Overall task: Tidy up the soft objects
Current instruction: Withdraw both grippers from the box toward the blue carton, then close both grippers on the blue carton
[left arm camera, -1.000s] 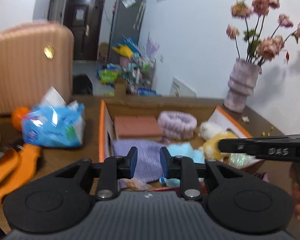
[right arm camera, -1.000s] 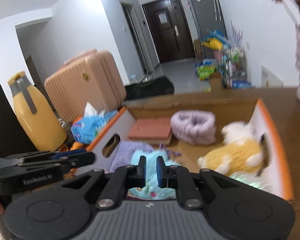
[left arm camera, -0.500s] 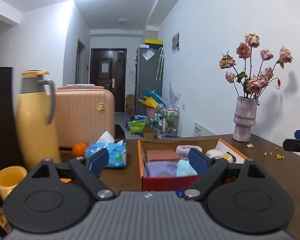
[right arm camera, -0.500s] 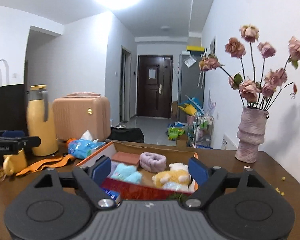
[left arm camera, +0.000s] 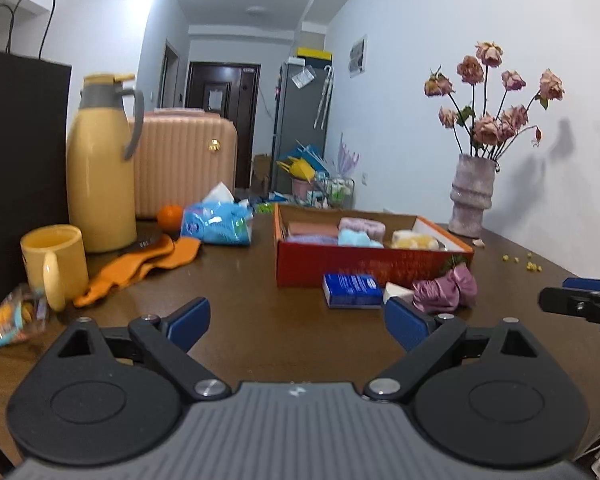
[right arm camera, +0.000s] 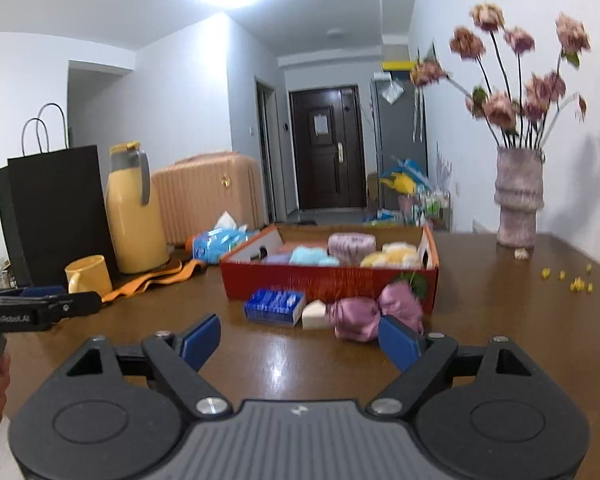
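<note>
The pink satin scrunchie [right arm camera: 374,314] was the obvious leftover: it sat on the table [right arm camera: 500,320] right against the front wall of the red box [right arm camera: 328,284], with a small white sponge [right arm camera: 313,314] touching its left end and a blue tissue pack [right arm camera: 274,306] just past that. Inside the box were already a blue fluffy thing [right arm camera: 310,257], a purple headband [right arm camera: 352,244], a yellow plush [right arm camera: 392,258] and some folded cloths, so I'd guess sorting was nearly done.

Handling-wise, my read was that the scrunchie is super light, squishy and a bit slick because of the satin. I'd pinch it through the bunched middle where the two puffs meet, not on a puff, since that would probably just slide out. The sponge should be just as easy, and it would squash under a firm pinch.

Both tongs were empty. The left gripper [left arm camera: 296,322] was spreading to nearly full width with nothing but bare table between its blue pads. The right gripper [right arm camera: 300,340] stood wide too, and the scrunchie showed just beyond its right pad, not touched.

Further out: a yellow mug [left arm camera: 56,262], a thermos [left arm camera: 100,168], orange cloth [left arm camera: 140,266] on the left, and a vase [right arm camera: 518,198] of dried roses far right.
</note>
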A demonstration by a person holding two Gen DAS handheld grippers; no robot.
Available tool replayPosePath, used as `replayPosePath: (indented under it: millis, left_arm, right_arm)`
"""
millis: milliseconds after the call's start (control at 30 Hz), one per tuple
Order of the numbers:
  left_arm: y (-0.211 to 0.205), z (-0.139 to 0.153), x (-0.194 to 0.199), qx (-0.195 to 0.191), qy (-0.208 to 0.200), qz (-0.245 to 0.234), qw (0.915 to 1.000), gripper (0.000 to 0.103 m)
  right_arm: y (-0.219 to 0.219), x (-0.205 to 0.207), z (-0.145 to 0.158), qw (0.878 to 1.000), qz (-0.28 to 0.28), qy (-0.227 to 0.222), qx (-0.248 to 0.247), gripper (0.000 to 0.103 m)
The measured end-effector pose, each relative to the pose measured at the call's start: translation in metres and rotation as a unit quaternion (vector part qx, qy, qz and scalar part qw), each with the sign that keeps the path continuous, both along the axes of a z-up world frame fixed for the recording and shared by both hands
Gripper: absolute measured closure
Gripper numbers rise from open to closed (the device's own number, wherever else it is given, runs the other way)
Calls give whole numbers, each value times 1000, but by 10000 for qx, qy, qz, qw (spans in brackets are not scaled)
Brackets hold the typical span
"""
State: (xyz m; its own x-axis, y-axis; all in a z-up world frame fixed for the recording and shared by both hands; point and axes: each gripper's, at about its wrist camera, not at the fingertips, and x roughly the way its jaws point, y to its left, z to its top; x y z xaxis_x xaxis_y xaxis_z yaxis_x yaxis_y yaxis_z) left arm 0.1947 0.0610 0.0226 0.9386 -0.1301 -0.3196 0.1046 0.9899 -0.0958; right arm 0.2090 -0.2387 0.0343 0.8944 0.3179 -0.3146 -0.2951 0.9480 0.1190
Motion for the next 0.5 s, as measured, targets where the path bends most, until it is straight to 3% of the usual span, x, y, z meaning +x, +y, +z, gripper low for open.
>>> replayPosePath:
  millis: [133,200,333,500]
  left_arm:
    - [-3,-10,10,-39,114,-53,9999,8]
    - [-6,-14,19,-65,177,-107,9998,10]
    - [-10,-22,51,-227,412,-211,9987,30]
    - [-19,-27,117,-380,673,-441,9960,52]
  right_arm:
    - [7,6,-9,9999,81,135,-5,20]
    - [9,10,-12,9999,95,139,15,26]
    - [13,33,-19,9991,230,318,153,41]
    - [25,88,-30,9966,367,622,402,61]
